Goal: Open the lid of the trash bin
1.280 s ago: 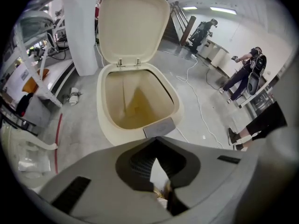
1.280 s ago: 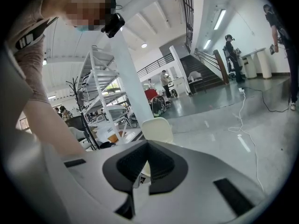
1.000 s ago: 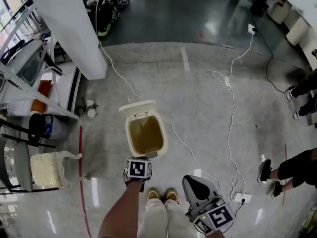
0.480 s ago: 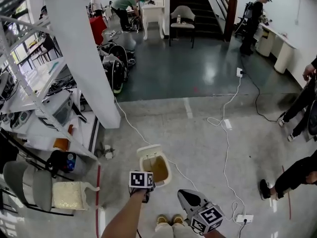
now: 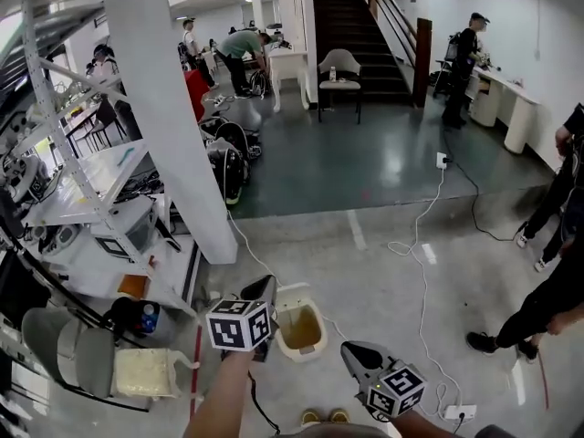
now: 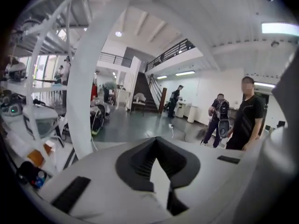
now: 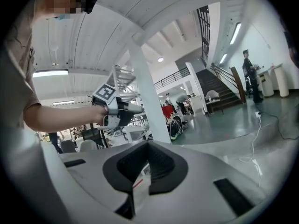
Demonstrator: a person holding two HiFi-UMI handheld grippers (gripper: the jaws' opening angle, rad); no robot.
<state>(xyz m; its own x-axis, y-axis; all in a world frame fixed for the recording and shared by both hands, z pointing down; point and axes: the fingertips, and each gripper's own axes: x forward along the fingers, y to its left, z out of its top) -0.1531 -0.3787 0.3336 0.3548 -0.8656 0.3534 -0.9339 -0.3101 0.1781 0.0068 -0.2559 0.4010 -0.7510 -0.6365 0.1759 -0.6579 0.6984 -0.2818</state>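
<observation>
The cream trash bin [image 5: 302, 329] stands on the floor in the head view with its lid [image 5: 292, 293] swung up at the back and its yellowish inside showing. My left gripper [image 5: 264, 287] is held up in the air just left of the bin, jaws together and empty, partly covering the lid. My right gripper [image 5: 350, 351] hovers to the bin's right, also shut and empty. The left gripper view looks over the shut left gripper [image 6: 157, 172] into the hall, with no bin in it. Past the shut right gripper [image 7: 142, 175], the right gripper view shows the left gripper [image 7: 122, 112] in a hand.
A white pillar [image 5: 173, 126] rises behind the bin on the left, with metal shelving [image 5: 64, 181] and a cushioned chair [image 5: 137, 372] further left. A white cable [image 5: 422, 272] runs over the floor to a power strip [image 5: 456, 411]. People's legs [image 5: 538, 313] stand at right.
The head view has tilted up from the floor towards the hall, so the bin sits lower and smaller. My left gripper has risen from the bin's front edge. The lid stays open.
</observation>
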